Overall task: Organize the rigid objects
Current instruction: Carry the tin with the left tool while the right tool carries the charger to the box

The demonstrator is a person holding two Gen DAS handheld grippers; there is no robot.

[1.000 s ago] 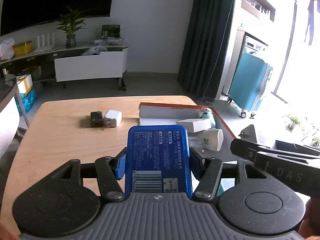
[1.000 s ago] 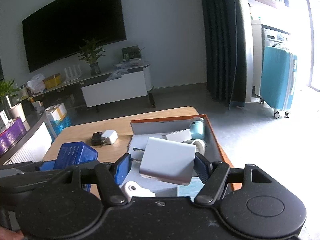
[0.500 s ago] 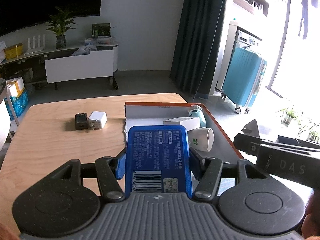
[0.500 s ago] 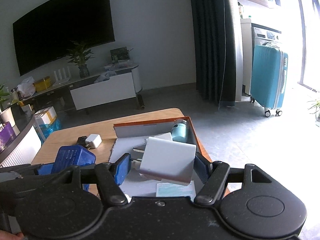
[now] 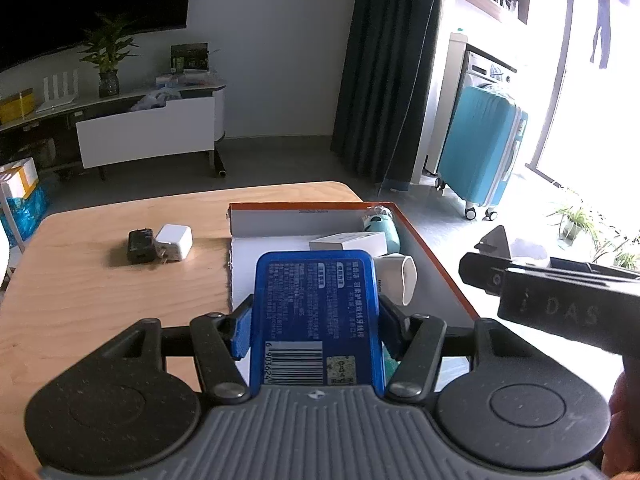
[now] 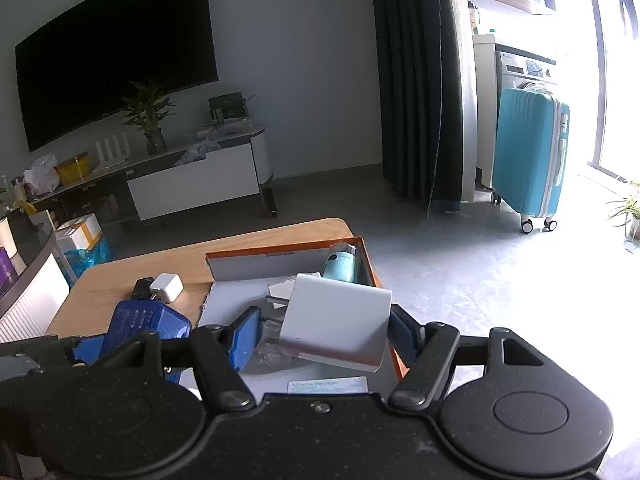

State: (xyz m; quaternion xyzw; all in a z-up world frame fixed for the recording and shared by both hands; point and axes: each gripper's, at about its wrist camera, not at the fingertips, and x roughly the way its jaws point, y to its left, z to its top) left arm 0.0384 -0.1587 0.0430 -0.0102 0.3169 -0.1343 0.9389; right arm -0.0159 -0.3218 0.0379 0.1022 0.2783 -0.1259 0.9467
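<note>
Left wrist view: the left hand-held gripper [image 5: 316, 322] is clenched on a blue packet [image 5: 316, 312], barcode end toward the camera, and over the past second both it and the scene have slid so that the orange-rimmed box [image 5: 434, 264] now lies straight ahead beneath the packet rather than off to the right; inside the box sit a white carton [image 5: 346, 242], a teal bottle [image 5: 386, 232] and a white cup [image 5: 400, 278], while a black adapter [image 5: 140, 245] and a white charger [image 5: 174, 242] remain touching each other out on the bench [image 5: 100, 300]; the right hand-held gripper's dark body juts in at the right edge. Right wrist view: the right hand-held gripper [image 6: 324, 338] grasps a white power adapter [image 6: 336, 322], tilted, with its prongs pointing left, and it too has drifted in over the box [image 6: 280, 254], where a label or card lies near the front; the blue packet shows at lower left, just short of the box's near corner; both items appear close to being set down, which would leave only the pair on the bench [image 6: 120, 284] to collect.
</note>
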